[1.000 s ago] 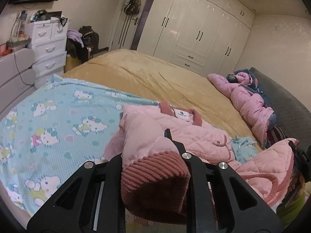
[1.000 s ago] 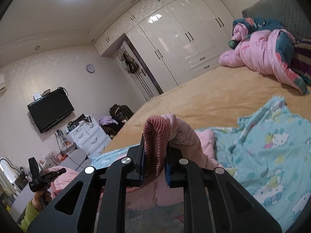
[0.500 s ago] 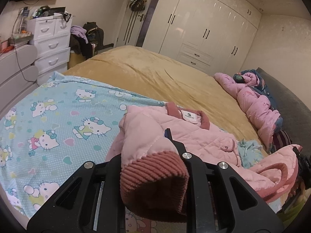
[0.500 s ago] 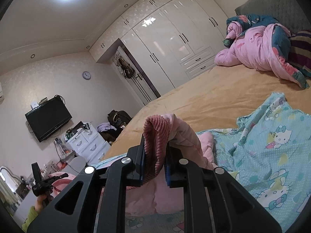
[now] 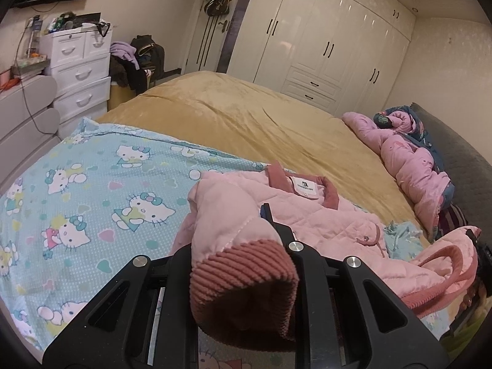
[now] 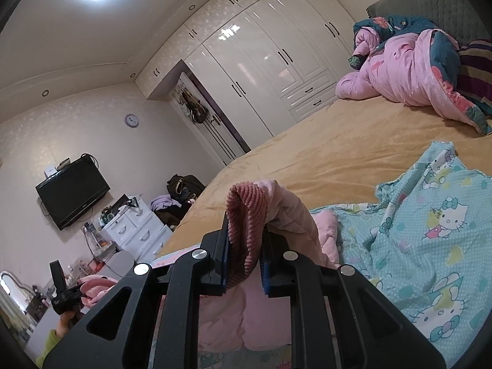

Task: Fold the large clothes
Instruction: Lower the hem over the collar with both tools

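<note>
A pink quilted jacket (image 5: 323, 221) lies on a blue cartoon-cat blanket (image 5: 92, 203), its collar and white label (image 5: 303, 186) toward the far side. My left gripper (image 5: 243, 236) is shut on one sleeve's dark pink ribbed cuff (image 5: 243, 279) and holds it lifted over the jacket's left side. At the right edge of that view, the other sleeve (image 5: 442, 264) is raised too. In the right wrist view my right gripper (image 6: 246, 246) is shut on that sleeve's ribbed cuff (image 6: 246, 215). The left gripper (image 6: 61, 292) and a hand (image 6: 66, 319) show at the lower left there.
The blanket lies on a wide bed with a tan cover (image 5: 246, 117). A bundled pink quilt (image 5: 409, 160) sits by the grey headboard (image 5: 461, 166). A white drawer unit (image 5: 80, 70) and a heap of clothes (image 5: 138, 61) stand left of the bed. White wardrobes (image 5: 323, 46) line the far wall.
Both grippers have drifted a little over the bed with the cuffs still pinched. The jacket's body has stayed lying on the blanket.
</note>
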### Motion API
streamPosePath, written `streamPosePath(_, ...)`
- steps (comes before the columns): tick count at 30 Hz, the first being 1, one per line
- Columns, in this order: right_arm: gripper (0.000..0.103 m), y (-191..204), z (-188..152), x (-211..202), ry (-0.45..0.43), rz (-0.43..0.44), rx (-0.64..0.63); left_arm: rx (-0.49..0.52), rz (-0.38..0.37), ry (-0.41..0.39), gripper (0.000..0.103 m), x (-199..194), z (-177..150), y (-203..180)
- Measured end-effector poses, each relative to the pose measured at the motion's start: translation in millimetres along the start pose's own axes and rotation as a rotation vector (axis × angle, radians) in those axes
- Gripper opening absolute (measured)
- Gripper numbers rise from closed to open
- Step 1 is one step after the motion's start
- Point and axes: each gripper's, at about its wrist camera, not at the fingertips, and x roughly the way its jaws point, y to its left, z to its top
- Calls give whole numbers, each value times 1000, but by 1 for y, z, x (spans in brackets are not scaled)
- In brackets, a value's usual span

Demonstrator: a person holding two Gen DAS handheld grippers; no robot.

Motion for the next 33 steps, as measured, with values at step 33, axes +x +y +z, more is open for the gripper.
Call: streamPosePath(33,14,-19,42,128,98,-148,-34,-9,70,42,13,95,47,0)
